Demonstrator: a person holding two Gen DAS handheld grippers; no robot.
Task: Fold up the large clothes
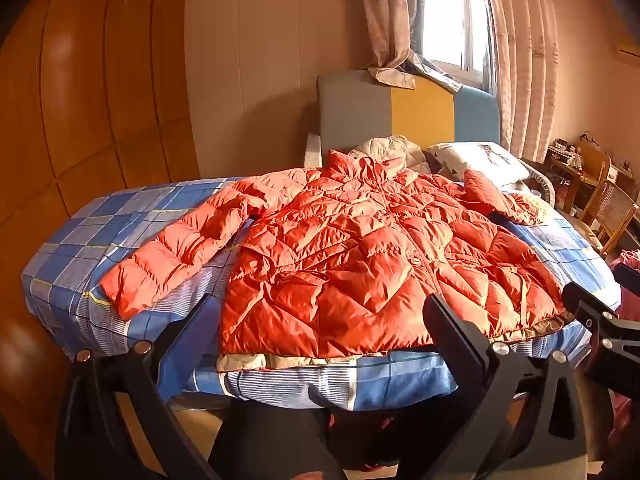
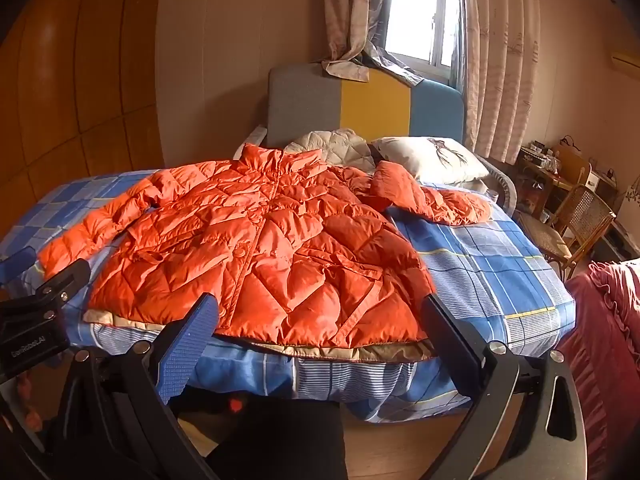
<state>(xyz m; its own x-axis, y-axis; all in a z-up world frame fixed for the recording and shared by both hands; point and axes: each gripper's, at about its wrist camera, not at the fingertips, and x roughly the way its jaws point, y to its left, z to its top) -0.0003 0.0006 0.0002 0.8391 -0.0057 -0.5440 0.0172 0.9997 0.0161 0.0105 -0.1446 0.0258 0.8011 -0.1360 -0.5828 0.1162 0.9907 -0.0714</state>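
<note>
Left wrist view, read from left to right: the left sleeve [image 1: 176,256] of the orange quilted jacket [image 1: 360,264] lies stretched out flat over the blue checked bed sheet [image 1: 80,232]. The jacket's body lies face up in the middle of the bed, hem toward the near edge. The right sleeve [image 1: 500,200] is bent back near the pillow [image 1: 476,160]. The left gripper [image 1: 320,320] hovers short of the hem with its jaws spread as wide as they go and nothing between them. At the far right edge part of the right gripper [image 1: 592,312] shows. In the right wrist view it [image 2: 320,320] is likewise wide open and empty, facing the hem's right half.

Nothing is folded yet. The fabric looks slick and puffy, so a pinch on one thin layer may slip out as the panel is lifted. The hem sits right at the bed's edge; a pull toward the person could drag the jacket off. The crumpled right sleeve could bunch inside a fold unless straightened first.
</note>
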